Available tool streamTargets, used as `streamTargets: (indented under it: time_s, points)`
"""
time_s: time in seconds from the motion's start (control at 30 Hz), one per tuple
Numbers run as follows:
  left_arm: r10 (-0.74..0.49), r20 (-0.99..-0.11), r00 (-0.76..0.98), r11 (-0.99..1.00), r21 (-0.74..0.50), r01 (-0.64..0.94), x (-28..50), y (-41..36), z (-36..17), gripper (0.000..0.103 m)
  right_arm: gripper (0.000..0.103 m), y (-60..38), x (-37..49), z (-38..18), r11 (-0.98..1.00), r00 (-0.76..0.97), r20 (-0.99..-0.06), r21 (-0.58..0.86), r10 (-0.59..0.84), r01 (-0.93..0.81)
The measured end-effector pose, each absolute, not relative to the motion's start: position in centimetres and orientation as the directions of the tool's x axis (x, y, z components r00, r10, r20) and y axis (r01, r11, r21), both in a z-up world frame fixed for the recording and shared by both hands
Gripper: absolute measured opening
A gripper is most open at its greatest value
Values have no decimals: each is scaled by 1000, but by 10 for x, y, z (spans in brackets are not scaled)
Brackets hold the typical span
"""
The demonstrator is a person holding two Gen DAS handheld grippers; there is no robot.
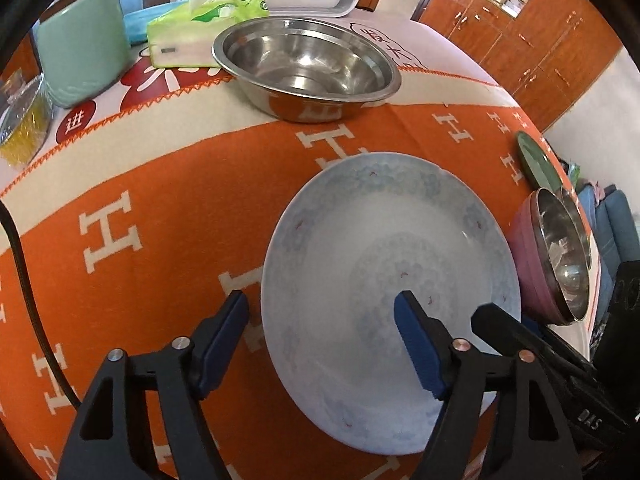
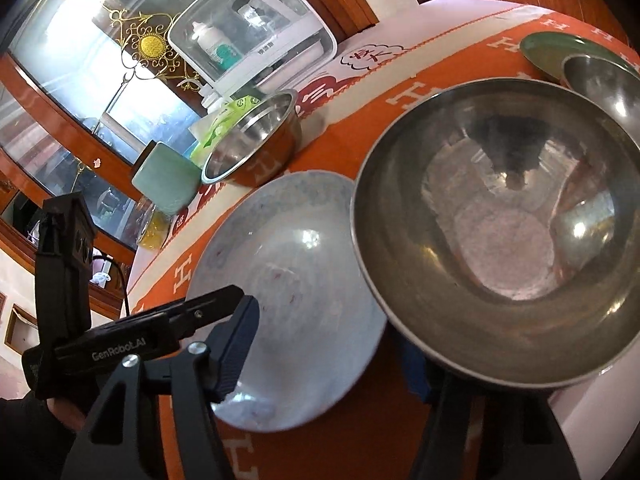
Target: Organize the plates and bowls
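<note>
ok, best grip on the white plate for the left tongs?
Take the plate by its near left rim, coming in low from the front. It lies flat on the cloth, so only the thin raised edge offers a bite; the open left tongs already straddle that rim.

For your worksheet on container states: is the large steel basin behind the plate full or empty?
Empty: the basin's bare, shiny bottom shows in both views, with nothing inside.

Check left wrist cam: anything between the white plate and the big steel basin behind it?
Nothing. In the left wrist view only bare orange tablecloth separates the white plate from the steel basin.
</note>
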State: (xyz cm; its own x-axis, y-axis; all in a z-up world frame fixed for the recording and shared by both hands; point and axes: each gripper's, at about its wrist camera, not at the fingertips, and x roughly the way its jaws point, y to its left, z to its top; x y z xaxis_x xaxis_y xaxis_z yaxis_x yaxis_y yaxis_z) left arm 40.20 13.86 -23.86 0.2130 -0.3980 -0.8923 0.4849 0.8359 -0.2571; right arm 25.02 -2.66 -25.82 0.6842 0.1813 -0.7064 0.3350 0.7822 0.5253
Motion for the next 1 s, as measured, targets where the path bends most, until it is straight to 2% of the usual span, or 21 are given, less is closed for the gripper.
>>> streamTargets:
  time_s: [0.1, 0.2, 0.27, 0.33, 0.4, 0.57, 0.67, 0.9, 0.93, 1.0]
  points:
    - [-402, -888, 226, 839, -258, 479, 404, 139, -239, 69, 60, -29, 251, -259, 776, 692, -697, 538, 189, 330]
    - [-405, -882, 239, 843, -259, 471, 405, 142, -240, 61, 58, -30, 251, -260, 778, 694, -696, 536, 186, 328]
    - [-404, -881, 245, 843, -255, 473, 407, 146, -240, 56, 52, -31, 250, -260, 778, 693, -700, 528, 172, 341]
    - [-400, -880, 256, 847, -248, 469, 408, 149, -239, 49, 36, -34, 248, -261, 775, 688, -710, 517, 150, 364]
    - [-401, -877, 263, 851, -250, 463, 410, 153, -239, 43, 28, -37, 247, -263, 763, 690, -709, 525, 146, 377]
    - [-400, -868, 293, 852, -234, 469, 407, 159, -240, 37, 21, -38, 245, -264, 768, 688, -714, 512, 130, 385]
    - [-394, -864, 314, 851, -213, 479, 403, 159, -240, 35, 12, -41, 244, -266, 759, 686, -717, 513, 122, 401]
    - [-412, -850, 328, 858, -240, 454, 404, 167, -240, 25, 12, -39, 244, -265, 768, 678, -726, 499, 117, 401]
    - [-415, -848, 329, 854, -239, 461, 402, 166, -240, 20, 12, -39, 244, -265, 768, 676, -727, 499, 118, 402]
    - [-423, -846, 324, 850, -247, 465, 400, 164, -240, 19, 12, -39, 244, -264, 771, 672, -732, 493, 116, 404]
